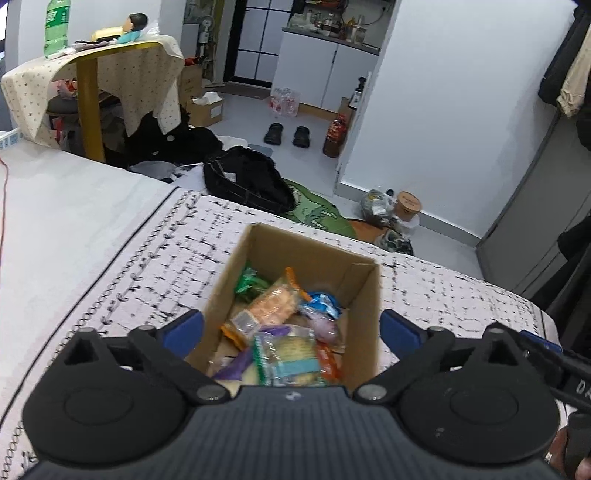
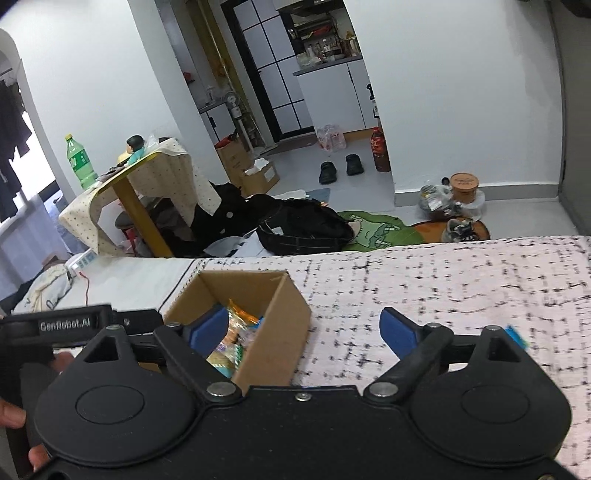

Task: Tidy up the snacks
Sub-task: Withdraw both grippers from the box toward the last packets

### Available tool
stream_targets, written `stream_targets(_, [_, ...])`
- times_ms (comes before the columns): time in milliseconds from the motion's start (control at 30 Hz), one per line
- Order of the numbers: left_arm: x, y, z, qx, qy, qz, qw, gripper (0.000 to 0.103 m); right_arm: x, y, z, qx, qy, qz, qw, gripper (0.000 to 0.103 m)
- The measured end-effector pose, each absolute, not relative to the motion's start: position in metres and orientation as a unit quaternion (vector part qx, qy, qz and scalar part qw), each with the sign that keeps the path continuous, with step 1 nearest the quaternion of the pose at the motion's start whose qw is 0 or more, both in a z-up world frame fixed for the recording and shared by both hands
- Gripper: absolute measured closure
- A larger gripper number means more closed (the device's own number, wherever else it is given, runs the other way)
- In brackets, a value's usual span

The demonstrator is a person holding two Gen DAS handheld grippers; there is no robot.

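An open cardboard box [image 1: 288,243] sits on the patterned bed cover [image 1: 155,266]. Inside lie several snack packets: an orange one [image 1: 273,302], a blue one [image 1: 321,302], a teal and green one [image 1: 291,362] and a purple one [image 1: 236,365]. My left gripper [image 1: 291,326] hangs open just above the box, with nothing between its blue pads. In the right wrist view the box [image 2: 280,332] lies at lower left, and my right gripper [image 2: 303,326] is open and empty, its left finger [image 2: 208,326] over the box. A small blue packet edge [image 2: 517,336] peeks out behind the right finger linkage.
The bed cover [image 2: 443,280] stretches right of the box. Past the bed's edge the floor holds a black bag [image 2: 306,225], a green rug [image 2: 376,232] and black shoes [image 2: 340,168]. A draped side table [image 1: 110,74] with a green bottle [image 1: 57,26] stands at far left.
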State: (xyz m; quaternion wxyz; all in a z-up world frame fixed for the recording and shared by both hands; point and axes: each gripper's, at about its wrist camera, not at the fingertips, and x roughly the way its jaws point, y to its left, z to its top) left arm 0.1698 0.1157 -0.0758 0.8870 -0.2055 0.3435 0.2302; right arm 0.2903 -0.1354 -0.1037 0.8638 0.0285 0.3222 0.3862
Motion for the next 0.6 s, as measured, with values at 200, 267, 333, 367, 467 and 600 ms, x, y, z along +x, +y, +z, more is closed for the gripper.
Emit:
stream_targets(200, [0.175, 0.098, -0.074, -0.204, 0.336, 0.21, 0.895, 0.0, 0.29, -0.166, -0.111, 0.04, 0.336, 0.366, 0.867, 0.014])
stream_targets(267, [0.177, 0.091, -0.073, -0.199, 0.335, 0.209, 0.897, 0.0, 0.291, -0.175, -0.113, 0.047, 0.34, 0.36, 0.868, 0.012])
stream_targets(333, [0.178, 0.087, -0.073, -0.2, 0.333, 0.202, 0.899, 0.0, 0.292, -0.186, -0.115, 0.06, 0.344, 0.354, 0.868, 0.011])
stream_targets(367, [0.179, 0.085, -0.073, -0.2, 0.333, 0.2, 0.9, 0.0, 0.291, -0.19, -0.115, 0.061, 0.343, 0.351, 0.869, 0.01])
stream_targets(467, [0.182, 0.078, -0.074, -0.2, 0.335, 0.194, 0.9, 0.0, 0.291, -0.202, -0.116, 0.059, 0.342, 0.34, 0.874, 0.008])
stream_targets(600, [0.184, 0.069, -0.077, -0.201, 0.339, 0.186, 0.9, 0.0, 0.29, -0.214, -0.118, 0.059, 0.341, 0.334, 0.877, 0.006])
